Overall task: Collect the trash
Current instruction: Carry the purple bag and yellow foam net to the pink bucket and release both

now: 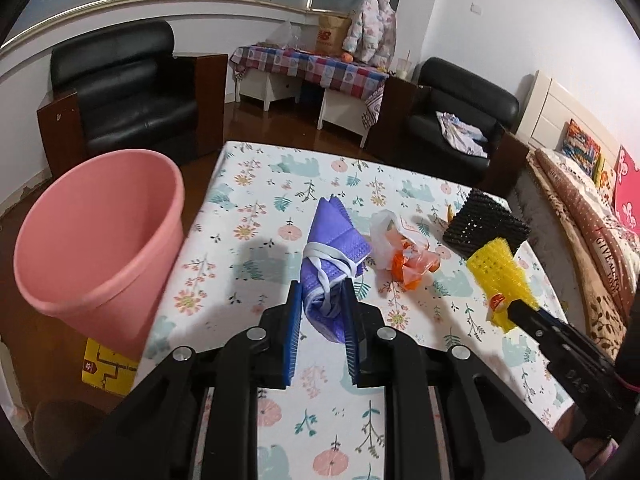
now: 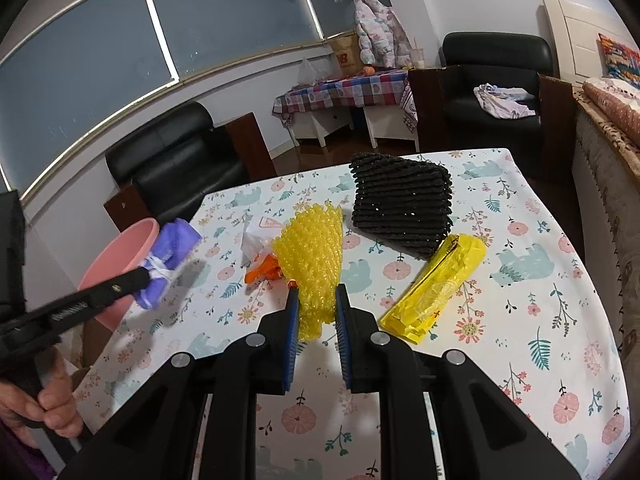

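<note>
1. The table point(image 1: 256, 248), under a cloth printed with flowers and bears, carries all the trash; a pink bin point(image 1: 100, 240) stands tilted just beside its left edge.
2. A black ribbed mesh pad point(image 2: 402, 204) lies toward the far right of the cloth, the biggest piece there.
3. The right gripper point(image 2: 316, 312) has its blue-padded fingers closed on a yellow foam net point(image 2: 312, 256), bumpy and translucent, raised just off the cloth.
4. The left gripper point(image 1: 322, 312) pinches a folded purple face mask point(image 1: 332, 256) wound with its white ear loops.
5. Only the right wrist view shows a crumpled yellow plastic bag point(image 2: 436, 284) lying beside the black pad, and the mask held close to the bin's rim, with the person's left hand point(image 2: 48, 404) on the handle.
6. Only the left wrist view shows the bin's inside, which looks bare.
7. A small white-and-orange wrapper point(image 1: 404, 252) sits between mask and net.
8. Black armchairs point(image 1: 120, 92) stand behind the table.
</note>
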